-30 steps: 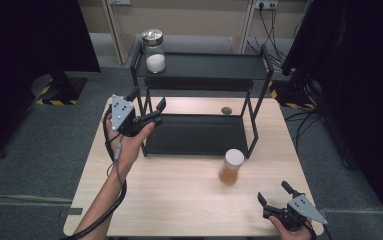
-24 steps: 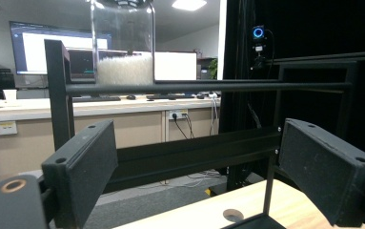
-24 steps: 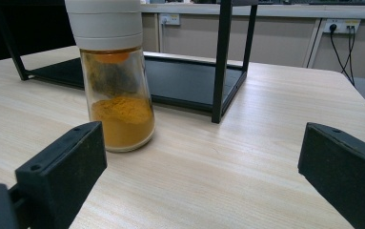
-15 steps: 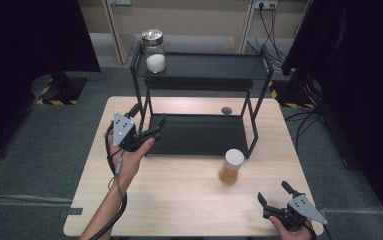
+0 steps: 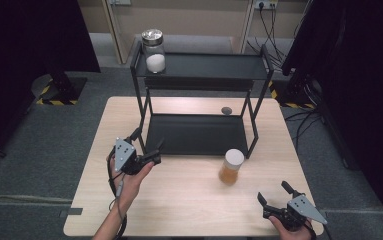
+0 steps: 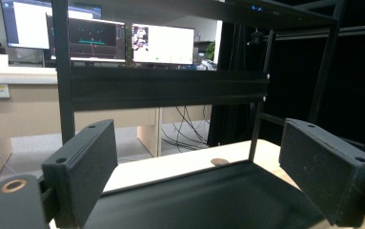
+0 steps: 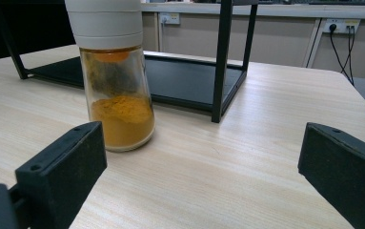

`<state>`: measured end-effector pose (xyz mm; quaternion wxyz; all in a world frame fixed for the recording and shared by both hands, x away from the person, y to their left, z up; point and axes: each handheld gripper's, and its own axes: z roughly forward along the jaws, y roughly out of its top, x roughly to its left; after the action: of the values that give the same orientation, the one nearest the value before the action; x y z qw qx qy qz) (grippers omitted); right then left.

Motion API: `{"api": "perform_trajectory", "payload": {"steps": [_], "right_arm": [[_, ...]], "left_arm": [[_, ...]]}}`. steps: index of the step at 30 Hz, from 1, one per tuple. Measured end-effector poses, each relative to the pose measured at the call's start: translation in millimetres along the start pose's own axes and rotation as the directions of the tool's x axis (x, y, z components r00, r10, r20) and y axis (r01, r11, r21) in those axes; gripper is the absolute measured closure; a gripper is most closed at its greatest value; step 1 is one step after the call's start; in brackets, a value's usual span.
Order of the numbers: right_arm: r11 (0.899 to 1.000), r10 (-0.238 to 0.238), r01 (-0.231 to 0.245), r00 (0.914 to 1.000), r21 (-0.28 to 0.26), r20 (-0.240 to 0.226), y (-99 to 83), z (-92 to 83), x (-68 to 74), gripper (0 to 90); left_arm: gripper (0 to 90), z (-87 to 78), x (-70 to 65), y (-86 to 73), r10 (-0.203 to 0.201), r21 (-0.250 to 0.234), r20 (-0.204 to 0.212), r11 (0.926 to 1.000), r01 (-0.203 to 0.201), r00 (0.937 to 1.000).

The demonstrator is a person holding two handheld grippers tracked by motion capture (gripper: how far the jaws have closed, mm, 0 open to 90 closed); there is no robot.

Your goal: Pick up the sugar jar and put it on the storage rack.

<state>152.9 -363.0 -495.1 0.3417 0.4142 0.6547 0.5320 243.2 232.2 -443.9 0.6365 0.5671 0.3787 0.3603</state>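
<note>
A: Where does the left gripper [image 5: 145, 146] sit?

B: Above the worktop [image 5: 189, 210], just off the front left corner of the black rack [image 5: 199, 80]. Its fingers are spread wide with nothing between them, and in the left gripper view they frame the rack's lower shelf [image 6: 208, 198] and a rack post [image 6: 62, 71].

A: And the right gripper [image 5: 274, 192]?

B: Near the front right corner of the worktop, in the person's hand. Its fingers [image 7: 61, 169] are also parted and hold nothing.

A: What lies closest to it?

B: A jar of orange powder [image 5: 231, 166] with a pale lid. It stands upright on the worktop, just in front of the rack's front right leg [image 5: 251, 135], apart from both grippers. In the right gripper view the jar [image 7: 116, 81] stands ahead of the left finger, not touching it.

A: Anything else on the rack?

B: A glass jar of white powder [image 5: 154, 50] with a metal lid stands on the top shelf at its left end. A small dark round spot [image 5: 226, 110] shows on the worktop behind the lower shelf; I cannot tell what it is.
</note>
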Motion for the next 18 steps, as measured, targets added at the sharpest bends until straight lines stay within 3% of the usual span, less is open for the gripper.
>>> {"api": "perform_trajectory", "payload": {"steps": [18], "right_arm": [[1.0,-0.002,0.002,1.0,0.0,0.0,0.0,0.1,-0.1,2.7]], "left_arm": [[12.1,-25.3,-1.8,-47.4,-0.019,0.088,-0.016,0.9959,0.02,0.9997]]}}
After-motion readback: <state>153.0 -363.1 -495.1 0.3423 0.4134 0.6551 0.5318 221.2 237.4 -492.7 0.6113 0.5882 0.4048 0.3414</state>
